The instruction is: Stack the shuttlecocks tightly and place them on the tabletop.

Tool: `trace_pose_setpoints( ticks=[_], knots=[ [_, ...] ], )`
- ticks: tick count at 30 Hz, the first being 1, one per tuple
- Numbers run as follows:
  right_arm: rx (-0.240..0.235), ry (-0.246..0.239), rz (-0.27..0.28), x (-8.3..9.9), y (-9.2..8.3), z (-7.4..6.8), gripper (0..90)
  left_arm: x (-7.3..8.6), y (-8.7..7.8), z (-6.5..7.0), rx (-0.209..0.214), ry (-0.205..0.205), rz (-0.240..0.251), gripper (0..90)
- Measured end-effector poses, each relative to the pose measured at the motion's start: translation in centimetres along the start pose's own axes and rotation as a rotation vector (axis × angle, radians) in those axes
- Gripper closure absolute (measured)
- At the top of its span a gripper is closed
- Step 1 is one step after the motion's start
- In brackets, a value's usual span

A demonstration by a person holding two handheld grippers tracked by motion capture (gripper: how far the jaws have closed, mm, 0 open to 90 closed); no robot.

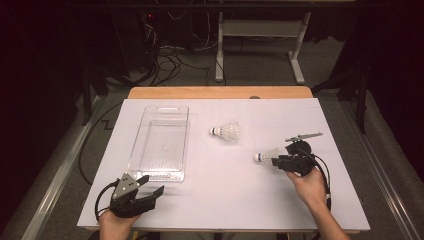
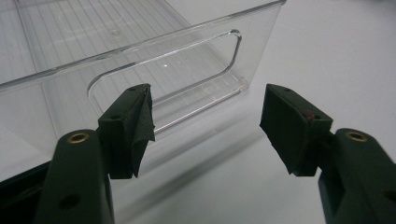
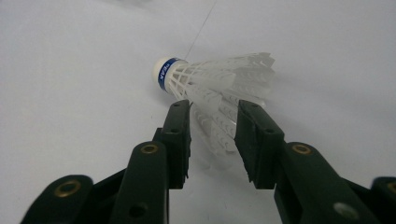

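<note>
The left gripper (image 1: 150,192) rests near the table's front edge, jaws wide apart on nothing, just before the clear bin (image 1: 161,142). Bare white table (image 1: 225,200) lies between the hands. A second shuttlecock (image 1: 226,132) lies mid-table. The right gripper (image 3: 213,135) is narrowed onto the skirt of a shuttlecock (image 3: 215,84), whose blue band's lettering is too small to read.

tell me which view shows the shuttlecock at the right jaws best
The right gripper view: the shuttlecock lies large, its blue-banded cork and white skirt sharp, the skirt between the right gripper jaws. The high view shows it small beside that gripper, detail lost. The left gripper view looks at the clear bin instead.
</note>
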State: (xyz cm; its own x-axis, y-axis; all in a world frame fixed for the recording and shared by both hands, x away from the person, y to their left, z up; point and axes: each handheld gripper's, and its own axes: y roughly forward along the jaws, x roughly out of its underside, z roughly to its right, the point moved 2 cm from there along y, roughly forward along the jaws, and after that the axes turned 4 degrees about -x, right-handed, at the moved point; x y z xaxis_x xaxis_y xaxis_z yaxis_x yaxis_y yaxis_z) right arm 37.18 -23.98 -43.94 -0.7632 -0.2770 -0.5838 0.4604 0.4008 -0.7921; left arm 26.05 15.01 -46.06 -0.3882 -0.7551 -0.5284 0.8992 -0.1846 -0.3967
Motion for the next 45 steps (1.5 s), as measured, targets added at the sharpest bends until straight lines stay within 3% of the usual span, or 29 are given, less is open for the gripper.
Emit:
trace_pose_setpoints(
  ticks=[24, 45],
  knots=[
    [-0.042, -0.031, -0.016, -0.57, 0.56, -0.29, 87.1, 0.04, 0.04, -0.04, -0.003, 0.007, -0.004, 35.3],
    [-0.061, -0.059, -0.009, -0.99, 0.4, -0.58, 90.0, 0.04, 0.09, -0.08, -0.001, 0.015, -0.002, 35.3]
  ],
)
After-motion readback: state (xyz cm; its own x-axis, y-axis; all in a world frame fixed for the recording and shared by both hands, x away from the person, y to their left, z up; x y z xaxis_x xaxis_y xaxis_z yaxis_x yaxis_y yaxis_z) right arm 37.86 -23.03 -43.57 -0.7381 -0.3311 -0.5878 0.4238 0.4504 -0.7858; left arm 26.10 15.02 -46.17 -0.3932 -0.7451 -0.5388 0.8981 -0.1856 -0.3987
